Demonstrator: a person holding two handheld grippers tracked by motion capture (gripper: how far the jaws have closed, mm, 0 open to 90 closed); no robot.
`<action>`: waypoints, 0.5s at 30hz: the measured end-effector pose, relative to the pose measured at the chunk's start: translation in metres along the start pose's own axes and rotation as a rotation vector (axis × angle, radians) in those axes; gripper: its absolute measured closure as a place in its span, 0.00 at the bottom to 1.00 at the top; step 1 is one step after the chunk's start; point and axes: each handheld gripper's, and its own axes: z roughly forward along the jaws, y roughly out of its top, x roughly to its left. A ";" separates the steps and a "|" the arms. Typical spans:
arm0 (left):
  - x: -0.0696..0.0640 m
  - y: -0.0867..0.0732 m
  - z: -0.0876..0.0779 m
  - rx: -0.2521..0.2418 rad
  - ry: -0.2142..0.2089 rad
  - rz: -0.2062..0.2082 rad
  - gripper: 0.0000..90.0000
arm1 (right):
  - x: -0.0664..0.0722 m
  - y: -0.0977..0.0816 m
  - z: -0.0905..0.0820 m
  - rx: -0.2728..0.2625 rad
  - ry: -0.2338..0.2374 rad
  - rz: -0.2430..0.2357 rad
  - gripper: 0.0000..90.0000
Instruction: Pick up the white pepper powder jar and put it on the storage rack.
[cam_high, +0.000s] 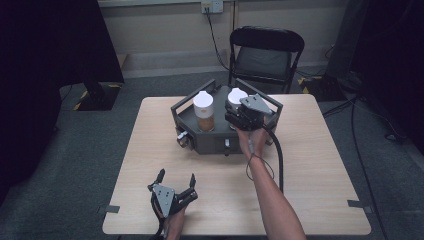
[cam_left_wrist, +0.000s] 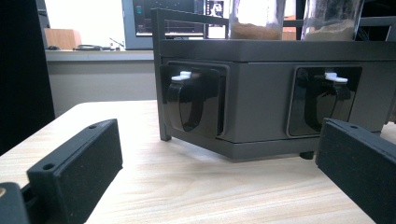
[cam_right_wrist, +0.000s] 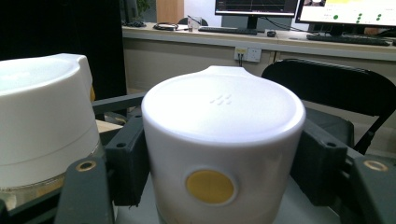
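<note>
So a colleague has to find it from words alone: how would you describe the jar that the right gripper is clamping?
On the wooden table stands a dark grey rack holding two white-lidded jars. Take the right-hand jar, clamped by the right gripper. Its neighbour, the left jar, stands free.

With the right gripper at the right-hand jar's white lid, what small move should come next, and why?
Probably a straight lift. The right gripper has both jaws pressed on the white lid of the right jar, which stands in the dark rack close beside the left jar; rising straight would avoid bumping it.
</note>
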 end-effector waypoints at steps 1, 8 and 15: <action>0.000 0.000 0.000 0.000 0.000 0.000 0.00 | 0.000 0.000 0.000 -0.001 0.000 -0.001 0.33; 0.000 0.000 0.000 0.000 0.000 0.000 0.00 | 0.000 -0.002 0.000 -0.007 -0.003 0.005 0.33; 0.000 0.000 0.000 0.000 0.000 0.000 0.00 | 0.000 -0.008 0.001 -0.056 0.006 0.028 0.11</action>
